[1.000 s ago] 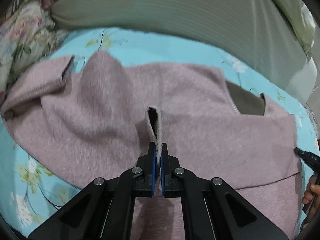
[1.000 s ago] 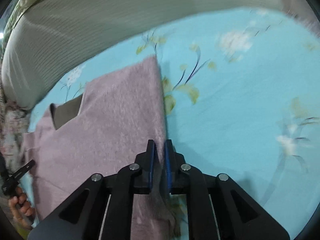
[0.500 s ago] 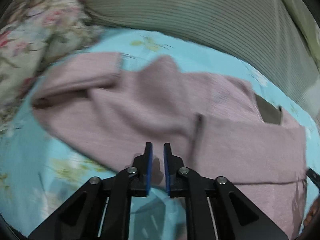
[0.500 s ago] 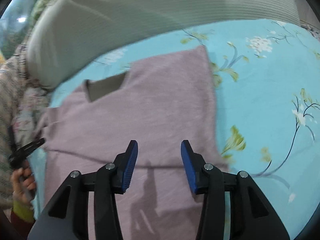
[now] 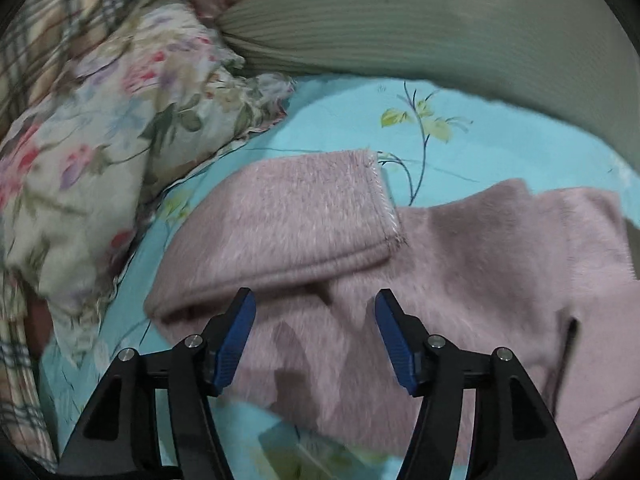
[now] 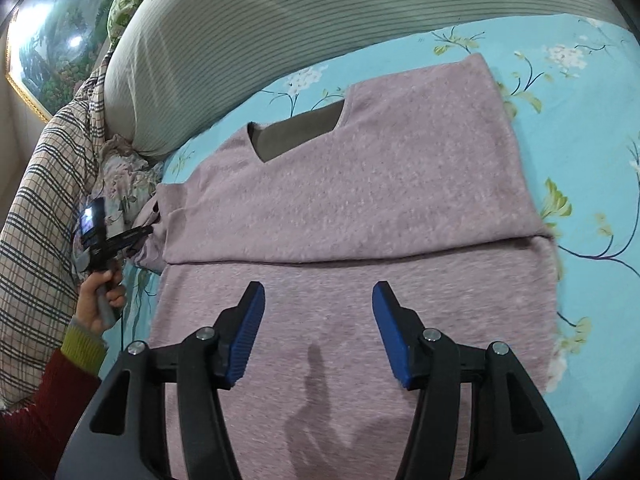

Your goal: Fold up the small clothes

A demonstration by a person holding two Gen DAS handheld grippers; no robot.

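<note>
Both the left gripper (image 5: 314, 342) and right gripper (image 6: 318, 334) were opening, empty, above the pink sweater (image 6: 360, 184). Its loose sleeve (image 5: 280, 224) might slip and undo the fold.

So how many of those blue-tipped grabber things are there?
2. The right gripper hovers over the pink sweater, jaws opening, nothing between them. The left gripper is at the sweater's left edge by its sleeve, also opening and empty.

A home bedroom: a bed under a turquoise floral bedsheet (image 6: 580, 128), a ribbed grey-green bolster (image 6: 280, 32) along its far side, a flowered pillow (image 5: 120, 128) and a plaid quilt (image 6: 44, 200) heaped beside it, and a gilt-framed landscape painting (image 6: 52, 28) on the wall
</note>
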